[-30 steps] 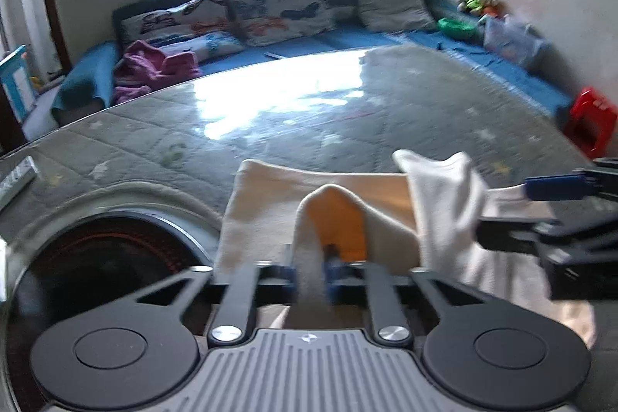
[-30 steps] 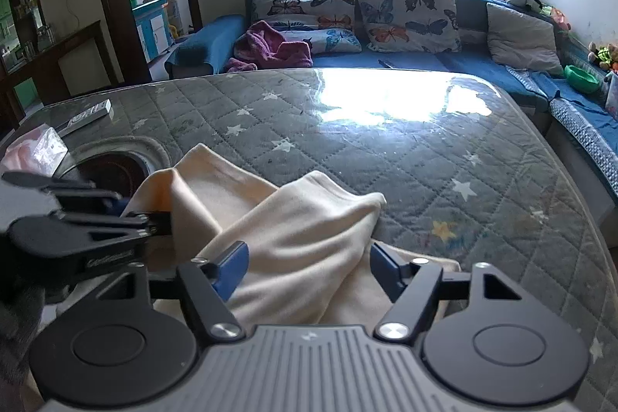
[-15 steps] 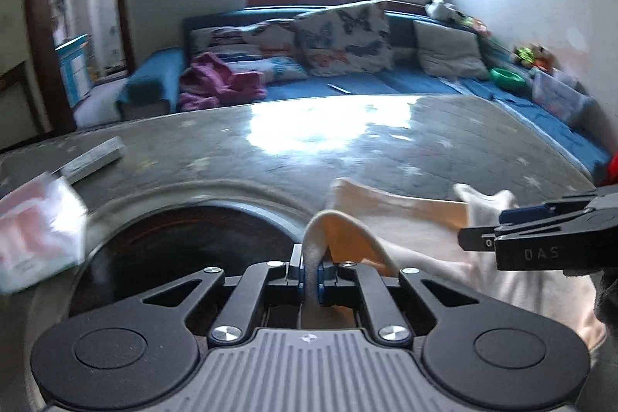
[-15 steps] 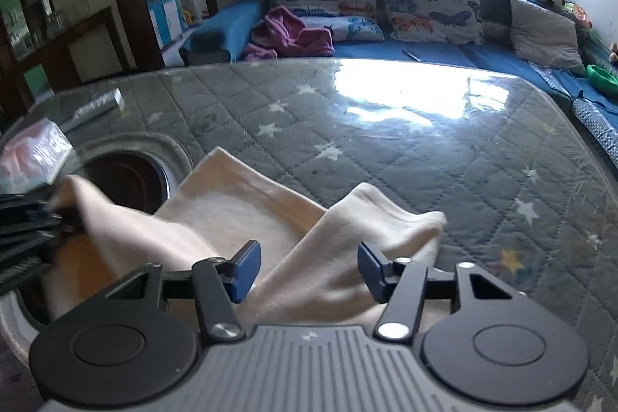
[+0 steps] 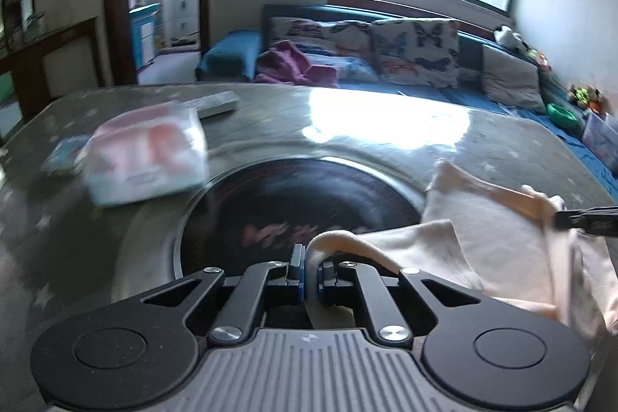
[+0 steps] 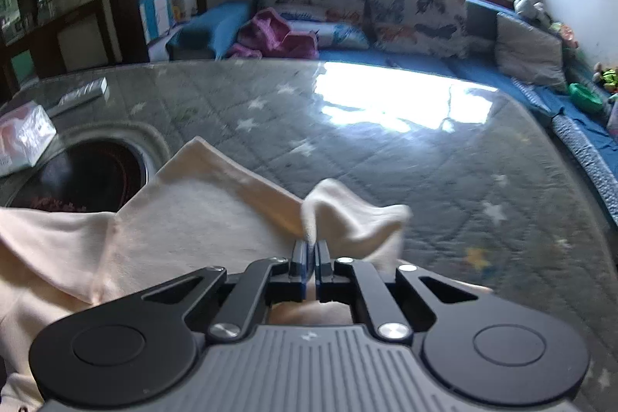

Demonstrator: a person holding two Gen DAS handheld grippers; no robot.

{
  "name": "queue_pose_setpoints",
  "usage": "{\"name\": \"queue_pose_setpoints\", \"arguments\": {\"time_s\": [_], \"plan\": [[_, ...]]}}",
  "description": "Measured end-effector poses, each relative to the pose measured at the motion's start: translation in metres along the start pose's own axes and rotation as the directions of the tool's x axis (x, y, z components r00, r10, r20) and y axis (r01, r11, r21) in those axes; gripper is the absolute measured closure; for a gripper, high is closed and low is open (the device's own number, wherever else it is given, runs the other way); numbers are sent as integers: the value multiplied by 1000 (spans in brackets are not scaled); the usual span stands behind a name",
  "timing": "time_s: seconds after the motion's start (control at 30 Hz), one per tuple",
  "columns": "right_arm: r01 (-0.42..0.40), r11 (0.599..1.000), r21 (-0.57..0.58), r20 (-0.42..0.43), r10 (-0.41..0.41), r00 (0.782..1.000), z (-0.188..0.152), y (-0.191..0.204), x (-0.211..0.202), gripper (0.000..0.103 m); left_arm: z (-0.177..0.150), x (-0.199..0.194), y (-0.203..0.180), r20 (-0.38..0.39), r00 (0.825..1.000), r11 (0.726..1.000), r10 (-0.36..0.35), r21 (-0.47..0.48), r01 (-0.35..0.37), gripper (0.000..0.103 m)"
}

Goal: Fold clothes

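A cream garment [image 6: 201, 219] lies partly spread on a grey quilted table top [image 6: 386, 157] under glass. My right gripper [image 6: 312, 257] is shut on a raised fold of it near the garment's right side. In the left wrist view the same cream garment [image 5: 483, 242] stretches off to the right, and my left gripper [image 5: 308, 273] is shut on a pinched edge of it, above a dark round recess [image 5: 293, 203] in the table. The right gripper's fingers [image 5: 583, 217] show at that view's right edge, against the cloth.
A pink and white tissue pack [image 5: 146, 157] and a flat grey box [image 5: 216, 105] lie on the table's left. Behind it runs a blue sofa [image 6: 425, 64] with butterfly cushions [image 6: 417, 14] and a magenta cloth [image 6: 274, 35]. A doorway and dark wooden furniture stand at the left.
My right gripper has closed from open onto a fold of the cream garment. My left gripper has swung left with its cloth edge, out over the dark recess, bringing the tissue pack into view.
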State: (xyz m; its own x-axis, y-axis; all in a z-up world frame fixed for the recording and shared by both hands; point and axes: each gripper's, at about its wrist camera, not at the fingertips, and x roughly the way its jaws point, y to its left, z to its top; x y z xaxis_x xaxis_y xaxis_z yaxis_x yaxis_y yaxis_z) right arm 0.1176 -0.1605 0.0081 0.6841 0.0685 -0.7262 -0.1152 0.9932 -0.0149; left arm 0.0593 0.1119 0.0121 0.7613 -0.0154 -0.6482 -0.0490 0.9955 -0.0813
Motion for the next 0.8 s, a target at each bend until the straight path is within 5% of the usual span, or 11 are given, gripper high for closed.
{"name": "queue_pose_setpoints", "arguments": {"time_s": [0.4,0.53,0.8], "plan": [[164,981,107,150,-179,972,-50,-83,-109,103,-53,-64,36,-39,998,998,45,-42,-47,97],[217,960,177,123,-240,963,-81,-119,-134,103,-75,-82,39,-86,995,998,56,-16,-57,95],[100,972,211,36,-110,993,-119,-131,-122,94,-81,-104,37,-79,993,996,85,21,-83,59]]}}
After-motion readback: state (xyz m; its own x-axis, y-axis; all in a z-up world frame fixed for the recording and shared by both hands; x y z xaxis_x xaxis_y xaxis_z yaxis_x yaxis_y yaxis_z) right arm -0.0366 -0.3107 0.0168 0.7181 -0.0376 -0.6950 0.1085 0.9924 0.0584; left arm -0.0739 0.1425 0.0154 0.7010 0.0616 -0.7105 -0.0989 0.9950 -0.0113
